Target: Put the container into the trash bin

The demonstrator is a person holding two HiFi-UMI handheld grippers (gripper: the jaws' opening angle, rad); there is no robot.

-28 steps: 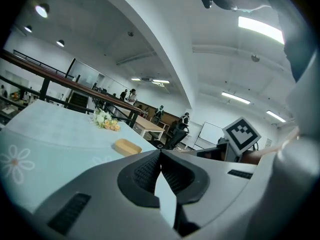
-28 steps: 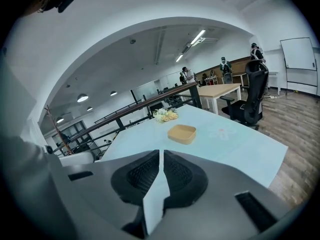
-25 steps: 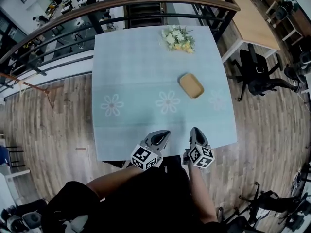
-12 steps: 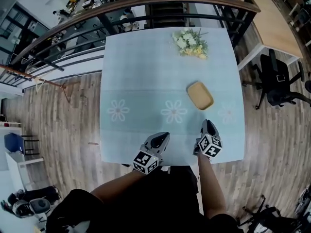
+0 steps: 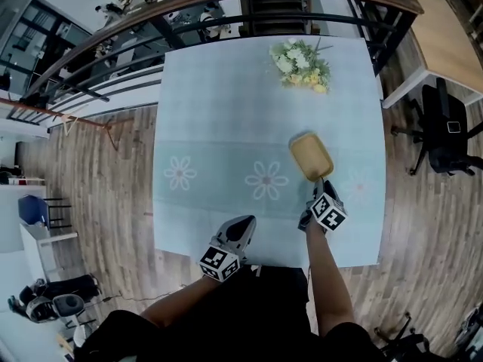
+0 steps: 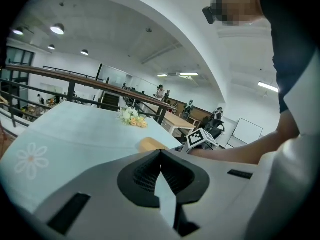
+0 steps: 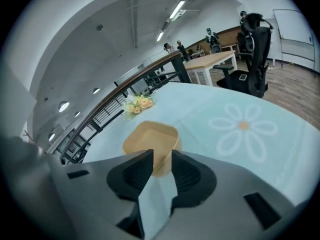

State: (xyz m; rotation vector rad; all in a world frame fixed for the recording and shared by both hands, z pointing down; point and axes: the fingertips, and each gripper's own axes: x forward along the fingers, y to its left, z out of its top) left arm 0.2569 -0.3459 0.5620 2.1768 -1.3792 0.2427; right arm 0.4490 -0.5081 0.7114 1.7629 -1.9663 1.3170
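Pointing at tan, rounded-rectangle container (image 7: 150, 138): right gripper (image 7: 161, 156), fingers narrowly apart, tips at its near rim | container lies on pale-blue daisy-print surface (image 5: 219, 111), near flowers (image 5: 300, 62) | left gripper (image 6: 160, 151): fingers closed together, empty

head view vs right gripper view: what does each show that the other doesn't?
Head view only: the left gripper at the table's near edge, the person's arms, the wood floor, and the right gripper from above, at the container's near end. Right gripper view only: its own jaws, standing apart, with the container's near wall at their tips; ceiling lights; distant people. Both: the tan container, the bouquet, the flower-print tablecloth, the black office chair. No trash bin in either.
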